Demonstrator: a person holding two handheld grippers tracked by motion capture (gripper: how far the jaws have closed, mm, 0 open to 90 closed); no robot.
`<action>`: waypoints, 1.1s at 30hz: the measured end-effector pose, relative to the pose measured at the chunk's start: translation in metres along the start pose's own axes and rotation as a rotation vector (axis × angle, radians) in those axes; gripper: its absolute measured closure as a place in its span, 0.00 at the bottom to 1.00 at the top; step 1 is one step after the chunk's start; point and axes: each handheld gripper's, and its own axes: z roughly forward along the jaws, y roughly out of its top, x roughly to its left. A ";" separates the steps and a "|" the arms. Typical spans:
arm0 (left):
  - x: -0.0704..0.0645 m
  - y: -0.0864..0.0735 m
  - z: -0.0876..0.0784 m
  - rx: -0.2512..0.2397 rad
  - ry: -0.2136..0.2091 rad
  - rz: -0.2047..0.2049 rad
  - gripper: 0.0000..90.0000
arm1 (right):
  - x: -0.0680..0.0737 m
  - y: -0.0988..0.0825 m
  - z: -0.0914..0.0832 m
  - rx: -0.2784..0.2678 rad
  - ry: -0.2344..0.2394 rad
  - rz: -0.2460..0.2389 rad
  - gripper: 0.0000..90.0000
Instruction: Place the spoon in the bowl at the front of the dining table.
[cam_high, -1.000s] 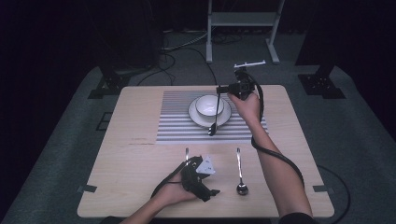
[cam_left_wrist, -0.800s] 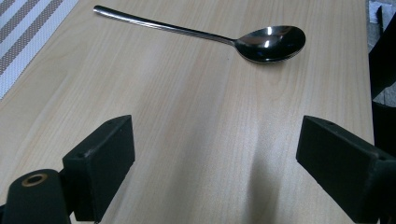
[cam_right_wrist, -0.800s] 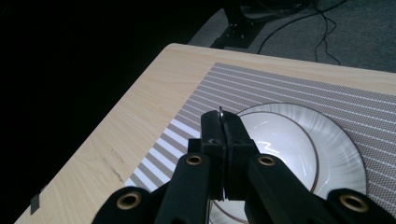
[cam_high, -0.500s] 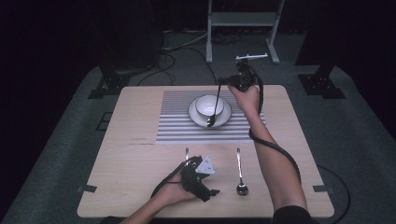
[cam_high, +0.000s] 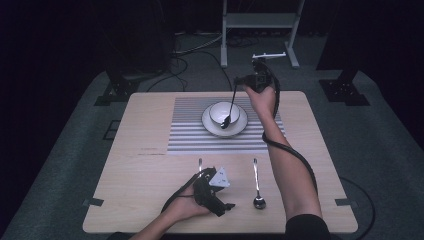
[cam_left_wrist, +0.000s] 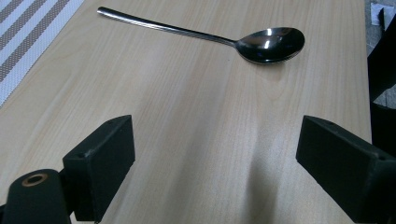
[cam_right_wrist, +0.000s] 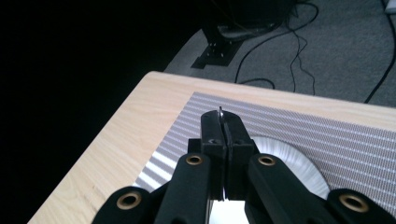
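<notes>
Spoon (cam_high: 230, 106) pinched by the tip of its handle in the right gripper (cam_high: 243, 83), jaws clamped tight on the thin metal edge, as seen between the black pads in the right gripper view (cam_right_wrist: 221, 122). Hanging from there toward about 7 o'clock in the high view, long axis steep and slanted, dark glossy scoop down inside the bowl (cam_high: 223, 113), whether touching the bottom too small to tell. Bowl white, round, smooth, seated on a white plate (cam_high: 242, 126) with a finely ribbed rim, both on a striped grey-and-white woven mat (cam_high: 190, 131) at the far middle of the pale wood-grain table (cam_high: 140, 175). Right hand clearly the nearer one to bowl and spoon; likely next call a straight lift or a release along that slanted axis, a judgement only. Left gripper (cam_high: 214, 186) resting low at the near edge, well apart from the bowl at its 7 o'clock, jaws spread wide and empty over bare wood. Second spoon (cam_left_wrist: 261, 41), polished steel with slender handle, flat on the table just at 3 o'clock of that gripper in the high view, handle pointing away toward the mat.
</notes>
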 end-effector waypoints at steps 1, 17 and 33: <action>0.000 0.000 0.000 0.000 0.000 0.000 0.12 | 0.000 0.000 0.000 0.000 0.000 0.000 0.99; 0.001 -0.002 -0.006 -0.023 0.008 -0.006 0.12 | -0.014 -0.001 0.003 -0.095 -0.105 0.039 0.99; 0.001 -0.003 -0.006 -0.022 0.016 -0.006 0.12 | -0.023 -0.021 0.016 -0.080 -0.150 0.026 0.98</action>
